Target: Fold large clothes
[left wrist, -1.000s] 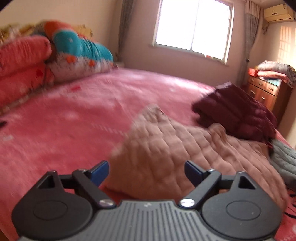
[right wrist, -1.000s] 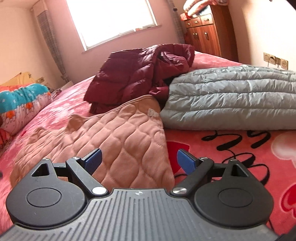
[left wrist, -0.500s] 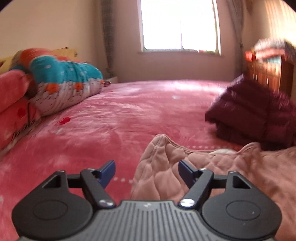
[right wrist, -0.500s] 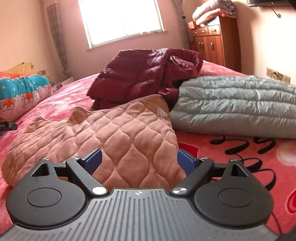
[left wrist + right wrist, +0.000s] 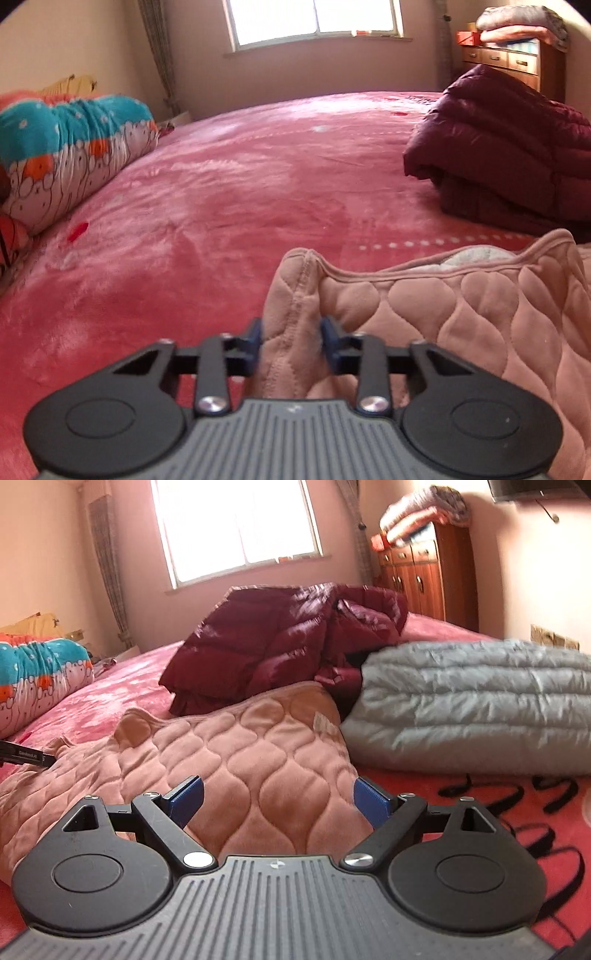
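While its jaws are closing, the left gripper pinches the pink quilted garment. The right gripper hangs agape above it.

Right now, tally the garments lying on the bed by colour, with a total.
Pink quilted garment: 1
Maroon puffer jacket: 1
Grey puffer jacket: 1
Total: 3

Daylight is pouring through the window between curtains; a wooden dresser is standing against the pale wall, beyond the bed.
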Demonstrator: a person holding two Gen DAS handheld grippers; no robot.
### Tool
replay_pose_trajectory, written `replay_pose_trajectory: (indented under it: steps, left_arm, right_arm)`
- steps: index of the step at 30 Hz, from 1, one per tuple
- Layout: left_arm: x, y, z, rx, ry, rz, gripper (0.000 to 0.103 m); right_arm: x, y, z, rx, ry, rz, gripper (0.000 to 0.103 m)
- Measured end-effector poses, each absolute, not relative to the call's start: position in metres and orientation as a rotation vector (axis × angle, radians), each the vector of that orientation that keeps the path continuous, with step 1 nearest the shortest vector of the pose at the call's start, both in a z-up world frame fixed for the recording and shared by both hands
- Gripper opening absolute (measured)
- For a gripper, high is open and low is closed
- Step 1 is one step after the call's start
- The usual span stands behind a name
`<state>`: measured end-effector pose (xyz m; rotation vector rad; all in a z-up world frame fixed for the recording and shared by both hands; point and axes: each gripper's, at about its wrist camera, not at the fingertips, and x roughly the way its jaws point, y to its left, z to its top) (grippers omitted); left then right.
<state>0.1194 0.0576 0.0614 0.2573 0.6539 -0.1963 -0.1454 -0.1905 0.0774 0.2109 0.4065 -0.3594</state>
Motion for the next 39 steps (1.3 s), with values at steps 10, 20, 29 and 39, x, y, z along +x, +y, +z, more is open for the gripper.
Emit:
replay_pose_trajectory:
  steps: [10,20,29,39]
  left_arm:
    - [0.116,0.086,0.064,0.133,0.605,-0.125,0.016]
    - [0.136,0.090,0.032,0.112,0.660,-0.075,0.039]
    - [0.109,0.128,0.053,-0.132,0.639,-0.036,0.074]
    - [0.019,0.135,0.083,-0.235,0.658,-0.058,0.077]
  right_arm:
    - [-0.119,-0.187,0.069,0.112,0.475,-0.336,0.103]
    - [-0.108,-0.195,0.060,0.154,0.529,-0.313,0.103]
    - [-0.111,-0.207,0.065,0.223,0.530,-0.286,0.103]
    - [-0.140,-0.236,0.089,0.357,0.461,-0.303,0.103]
